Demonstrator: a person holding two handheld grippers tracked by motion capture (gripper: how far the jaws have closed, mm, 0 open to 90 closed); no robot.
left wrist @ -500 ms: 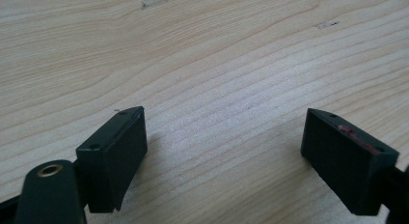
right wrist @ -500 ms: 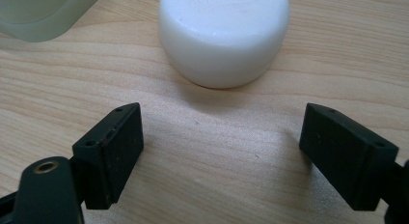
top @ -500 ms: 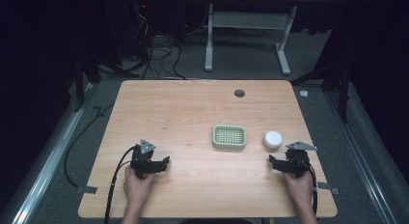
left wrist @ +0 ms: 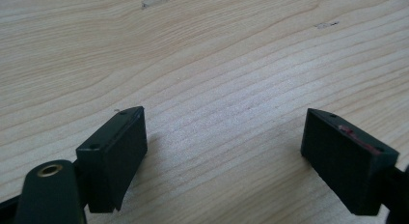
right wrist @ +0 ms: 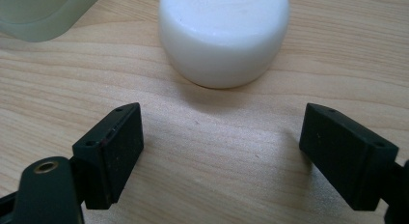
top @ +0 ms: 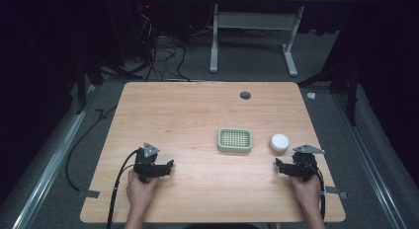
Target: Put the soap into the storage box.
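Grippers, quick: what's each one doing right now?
Left gripper: open, holding nothing, over bare table.
Right gripper: open, holding nothing, white puck just ahead of its fingers, not touching.

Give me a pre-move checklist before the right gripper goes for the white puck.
1. Right gripper open: ok, its jaws stand wide apart with nothing between them.
2. Puck lined up ahead of the right gripper: ok, it sits just beyond the jaws and apart from them.
3. Jaw gap wide enough for the puck: ok by the look of the right gripper view, though it would be a close fit.
4. Green tray free of the puck: ok, bare wood shows between them.
5. Left gripper out of the way: ok, open over bare table, far from the puck.
6. Puck's weight or grip: cannot tell.
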